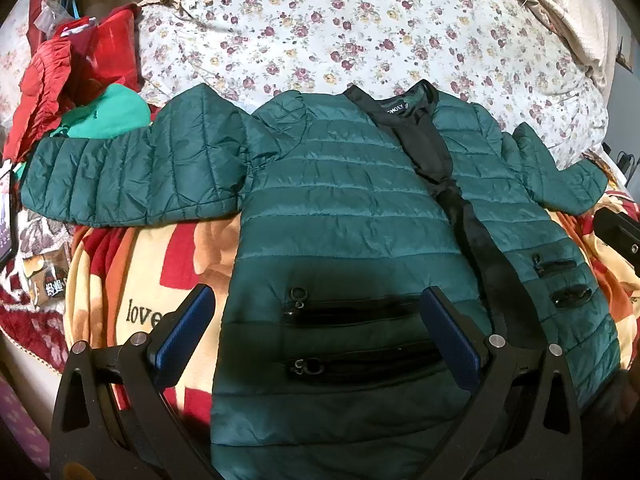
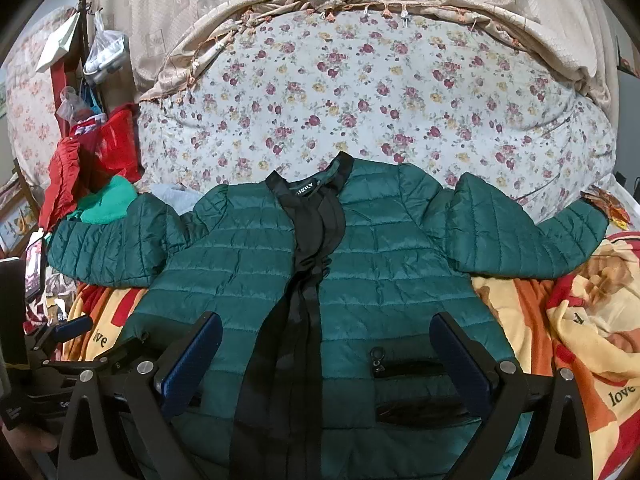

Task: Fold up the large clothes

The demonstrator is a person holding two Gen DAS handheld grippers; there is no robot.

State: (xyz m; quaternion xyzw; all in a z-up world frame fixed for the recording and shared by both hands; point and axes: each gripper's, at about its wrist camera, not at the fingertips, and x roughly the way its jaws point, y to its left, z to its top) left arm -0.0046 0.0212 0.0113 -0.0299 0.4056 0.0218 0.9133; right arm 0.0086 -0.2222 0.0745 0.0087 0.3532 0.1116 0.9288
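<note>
Item: green puffer jacket [image 1: 340, 200], spread flat mid-frame, sleeves out; its hem is cut off behind my tools. My left gripper [image 1: 316, 300] and right gripper [image 2: 320, 326]: both wide, empty. Label text too small to read.

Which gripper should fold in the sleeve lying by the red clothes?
Probably the left hand-held gripper: it's open, over the jacket's left half, nearer that sleeve.

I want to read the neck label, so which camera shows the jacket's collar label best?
The right wrist view: the collar label sits near centre, facing the camera. The left wrist view shows it off-centre and tilted, its lettering partly hidden.
</note>
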